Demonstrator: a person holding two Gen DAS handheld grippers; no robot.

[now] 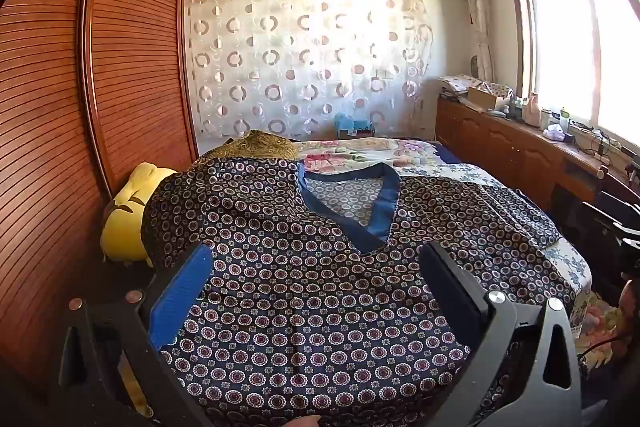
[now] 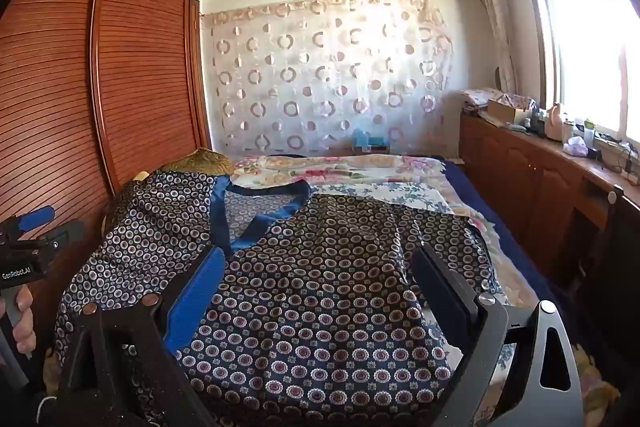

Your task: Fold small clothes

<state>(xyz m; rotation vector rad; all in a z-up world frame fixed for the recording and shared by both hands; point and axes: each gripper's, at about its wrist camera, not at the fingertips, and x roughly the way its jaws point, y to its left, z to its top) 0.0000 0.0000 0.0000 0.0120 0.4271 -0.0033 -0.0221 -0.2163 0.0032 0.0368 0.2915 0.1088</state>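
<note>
A dark navy top point(image 1: 320, 307) with a circle print and a blue V-neck band point(image 1: 380, 211) lies spread flat on the bed, neck away from me. It also shows in the right wrist view point(image 2: 312, 299). My left gripper point(image 1: 316, 263) is open and empty, its fingers wide apart just above the near part of the top. My right gripper point(image 2: 320, 267) is open and empty too, hovering over the top's right half. The left gripper's body point(image 2: 28, 247) shows at the left edge of the right wrist view, held by a hand.
The bed point(image 1: 400, 151) has a floral cover. A yellow cushion point(image 1: 124, 215) and a gold-patterned pillow point(image 1: 256, 145) lie at its left by the slatted wooden wardrobe point(image 1: 80, 87). A wooden cabinet point(image 1: 500, 139) with clutter runs under the window on the right.
</note>
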